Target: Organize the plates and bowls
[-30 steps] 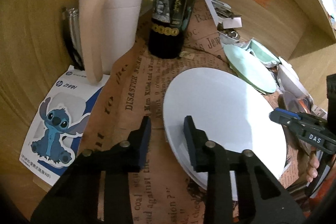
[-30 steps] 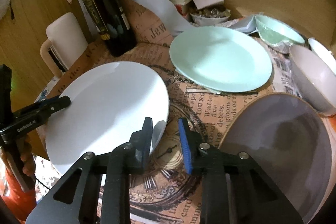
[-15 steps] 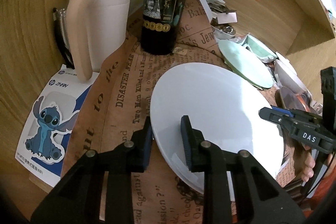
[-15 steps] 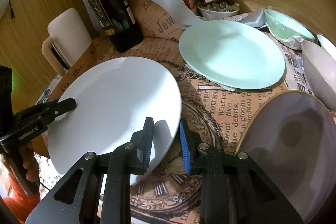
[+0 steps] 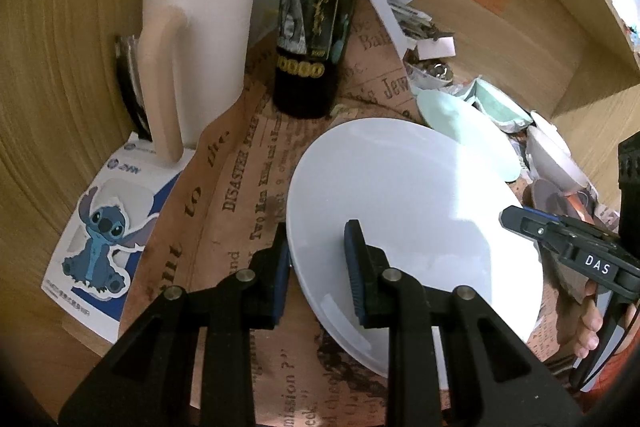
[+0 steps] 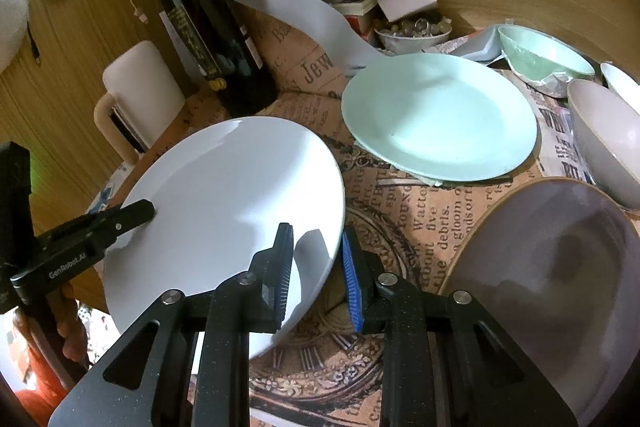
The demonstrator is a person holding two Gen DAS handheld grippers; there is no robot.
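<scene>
A white plate (image 5: 408, 211) hangs tilted just above the newspaper-print sheet, held at two opposite rims. My left gripper (image 5: 318, 251) is shut on its near-left rim, one pad above the rim and one below. My right gripper (image 6: 316, 247) is shut on the opposite rim of the white plate (image 6: 224, 211), which stands raised with shadow beneath it. Each view shows the other gripper: the right gripper (image 5: 516, 219) and the left gripper (image 6: 136, 215). Behind it lies a mint green plate (image 6: 440, 115), with a mint bowl (image 6: 540, 55) further back.
A dark wine bottle (image 5: 316, 27) and a white mug (image 5: 200, 39) stand close behind the plate on the left. A grey plate with a brown rim (image 6: 560, 267) and a pale bowl (image 6: 608, 143) lie to the right. A trinket bowl (image 6: 412, 31) and papers crowd the back.
The white plate has tilted up on the right gripper's side and shifted a little toward the bottle and the green plate. Both grippers stayed on its rims.
</scene>
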